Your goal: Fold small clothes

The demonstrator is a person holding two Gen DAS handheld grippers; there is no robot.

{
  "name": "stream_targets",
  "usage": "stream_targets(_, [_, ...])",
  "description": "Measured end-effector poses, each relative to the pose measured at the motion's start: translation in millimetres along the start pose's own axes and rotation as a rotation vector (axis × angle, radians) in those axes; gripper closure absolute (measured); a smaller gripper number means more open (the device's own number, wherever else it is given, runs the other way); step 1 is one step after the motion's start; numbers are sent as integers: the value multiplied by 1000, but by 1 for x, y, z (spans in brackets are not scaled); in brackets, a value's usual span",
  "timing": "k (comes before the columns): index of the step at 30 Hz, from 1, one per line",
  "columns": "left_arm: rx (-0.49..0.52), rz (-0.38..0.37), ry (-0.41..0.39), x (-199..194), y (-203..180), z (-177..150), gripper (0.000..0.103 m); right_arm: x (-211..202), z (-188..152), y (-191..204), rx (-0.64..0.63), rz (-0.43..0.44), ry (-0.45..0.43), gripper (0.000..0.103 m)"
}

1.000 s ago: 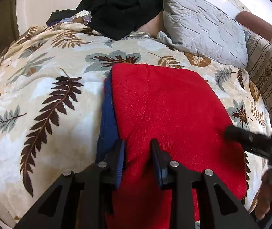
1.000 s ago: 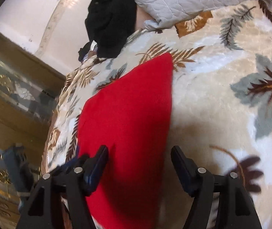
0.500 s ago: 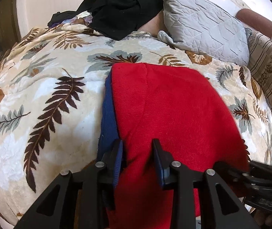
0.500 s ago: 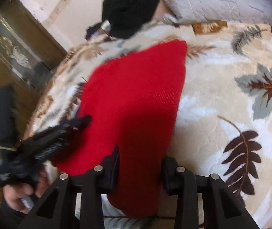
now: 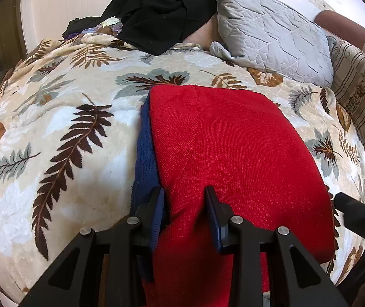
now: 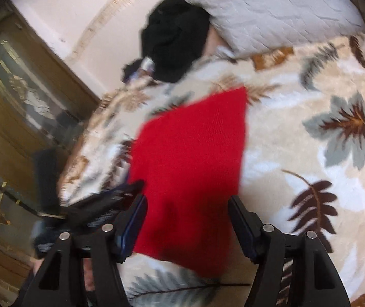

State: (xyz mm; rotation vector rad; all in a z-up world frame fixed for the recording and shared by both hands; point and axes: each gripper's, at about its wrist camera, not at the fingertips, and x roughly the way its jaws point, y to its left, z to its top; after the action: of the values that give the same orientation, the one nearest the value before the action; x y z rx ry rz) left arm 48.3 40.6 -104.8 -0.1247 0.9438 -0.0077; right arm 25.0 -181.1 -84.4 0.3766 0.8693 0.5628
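A red knit garment (image 5: 233, 153) with a blue layer (image 5: 145, 153) along its left edge lies folded on the leaf-print blanket (image 5: 54, 128). My left gripper (image 5: 185, 204) is shut on the garment's near edge, red cloth bunched between its fingers. In the right wrist view the same red garment (image 6: 190, 168) lies ahead of my right gripper (image 6: 187, 215), which is open and holds nothing, its fingers either side of the near corner. The left gripper's body (image 6: 105, 204) shows at the garment's left side. The right gripper's tip (image 5: 356, 212) shows at the right edge of the left wrist view.
A grey quilted pillow (image 5: 272, 33) and a heap of black clothes (image 5: 162, 12) lie at the far end of the bed. A striped cushion (image 5: 359, 97) is at the right. A wooden cabinet (image 6: 16, 107) stands left of the bed.
My right gripper has opened, letting go of the red garment's corner, and drawn back. The left gripper stays shut on the near edge.
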Motion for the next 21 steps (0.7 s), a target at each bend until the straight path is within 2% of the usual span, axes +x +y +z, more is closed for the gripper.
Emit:
stream_targets(2, [0,1,-1,0,0,0,68,15,-6,2,-15,45,67,34])
stream_targets(4, [1,-5,4,0,1,0,68,35,-14,-8,9,21,142,33])
stream_targets(5, [1,-6,5,0,0,0,67,36,-16,-11,22,24,146,33])
stream_targets(9, [-15,-6,9,-6,1,0,67,20,-11,-4,1,33,100,35])
stream_targets(13, [-15,-23,-32,-31,5,-13,66,15,-13,-3,-10,36,86,35])
stream_targets(14, [-16,-15,-23,-30,7,-16,66,18,-16,-5,-9,35,96,35])
stream_targets(15, [-14,-3,28,-18,12,-24,64,21,-18,-8,-3,30,106,35])
stream_targets(16, [-16,-13,46,-12,15,-28,64,21,-20,-9,3,32,105,35])
stream_targets(21, [-17,0,26,-22,12,-20,65,10,-12,-4,-22,35,80,35])
